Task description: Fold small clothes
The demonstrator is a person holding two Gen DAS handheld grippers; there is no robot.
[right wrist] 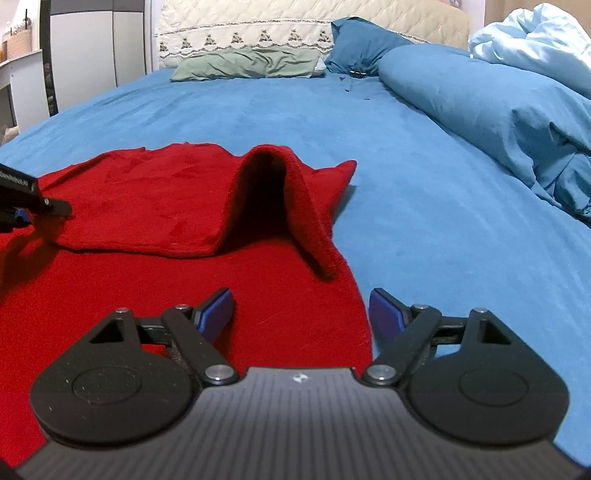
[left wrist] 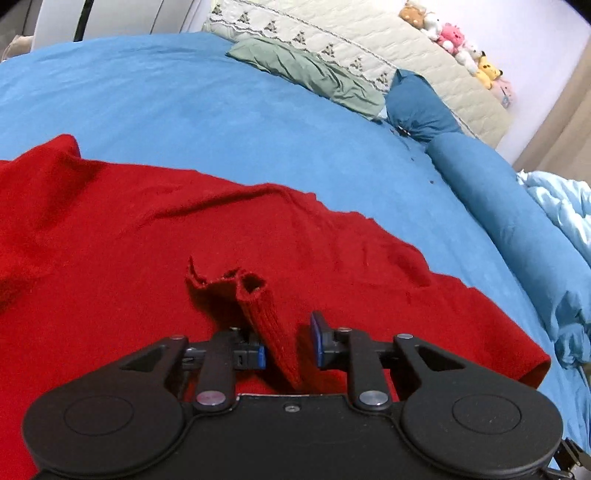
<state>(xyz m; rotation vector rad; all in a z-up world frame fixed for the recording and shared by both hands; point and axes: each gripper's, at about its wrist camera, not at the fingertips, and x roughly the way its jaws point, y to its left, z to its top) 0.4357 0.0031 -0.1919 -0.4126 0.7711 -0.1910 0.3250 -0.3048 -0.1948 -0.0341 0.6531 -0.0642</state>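
Observation:
A red knit garment (left wrist: 147,229) lies spread on the blue bedsheet (left wrist: 184,99). In the left wrist view its ribbed cuff (left wrist: 258,306) stands up between the fingers of my left gripper (left wrist: 290,343), whose jaws are apart and not pressing on it. In the right wrist view the garment (right wrist: 147,206) has a part folded over, with a raised hump (right wrist: 269,192) at the fold's right end. My right gripper (right wrist: 301,314) is open and empty, low over the garment's right edge. The left gripper also shows at the left edge of the right wrist view (right wrist: 22,206).
A green pillow (right wrist: 251,62) and a dark blue pillow (right wrist: 362,40) lie by the quilted headboard (right wrist: 258,22). A rolled blue duvet (right wrist: 498,110) and a pale blue bundle (right wrist: 535,40) lie along the right. Plush toys (left wrist: 461,44) sit on the headboard. White furniture (right wrist: 85,48) stands at left.

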